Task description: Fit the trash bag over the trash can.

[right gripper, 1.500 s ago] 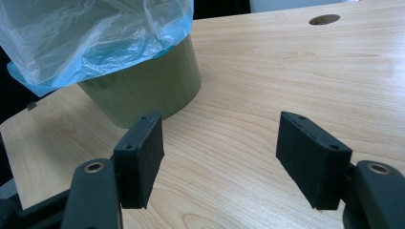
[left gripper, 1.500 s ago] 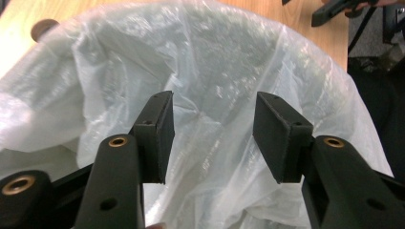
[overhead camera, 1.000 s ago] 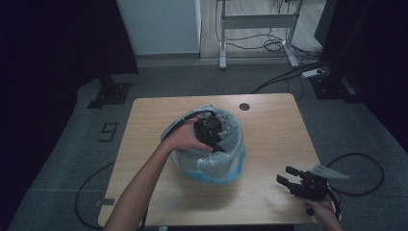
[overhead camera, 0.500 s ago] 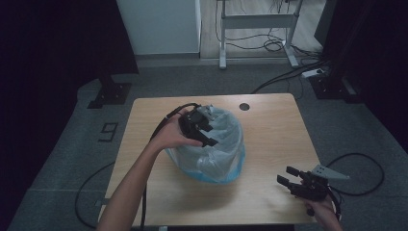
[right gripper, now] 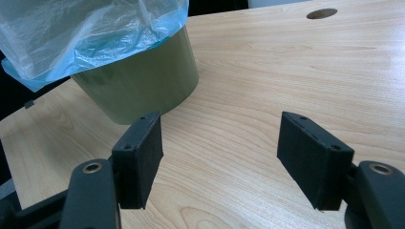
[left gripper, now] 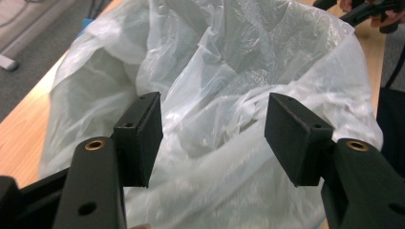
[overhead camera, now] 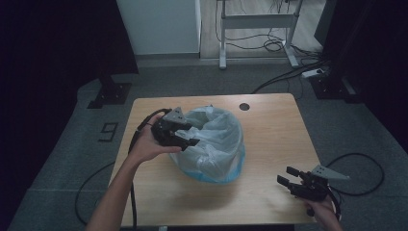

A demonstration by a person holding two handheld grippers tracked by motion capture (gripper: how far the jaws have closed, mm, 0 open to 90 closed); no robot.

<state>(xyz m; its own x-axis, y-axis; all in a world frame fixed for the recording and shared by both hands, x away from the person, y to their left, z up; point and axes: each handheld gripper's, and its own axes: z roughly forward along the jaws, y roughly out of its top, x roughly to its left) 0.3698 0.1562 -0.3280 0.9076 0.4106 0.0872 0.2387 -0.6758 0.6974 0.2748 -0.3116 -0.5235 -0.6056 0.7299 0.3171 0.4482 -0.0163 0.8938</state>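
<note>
I see wooden desk (overhead camera: 269, 125) with round hole (overhead camera: 244, 106) | white cabinet (overhead camera: 159, 26) behind | power strip (overhead camera: 312, 73), cables (overhead camera: 279, 45) on grey floor (overhead camera: 192, 79)

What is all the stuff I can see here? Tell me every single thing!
table: one, light wood, middle of the room, with a round hole near its far edge.
bin: one, olive green, on the table.
bag: one, see-through whitish with a blue edge, lining the bin and draped over its rim.
desk frame: one, pale metal, on the floor behind the table.
power strip: one, white, floor at far right, among dark cables.
left gripper: one, black, jaws open, at the bag's left rim.
right gripper: one, black, jaws open, over the table's near right corner.
</note>
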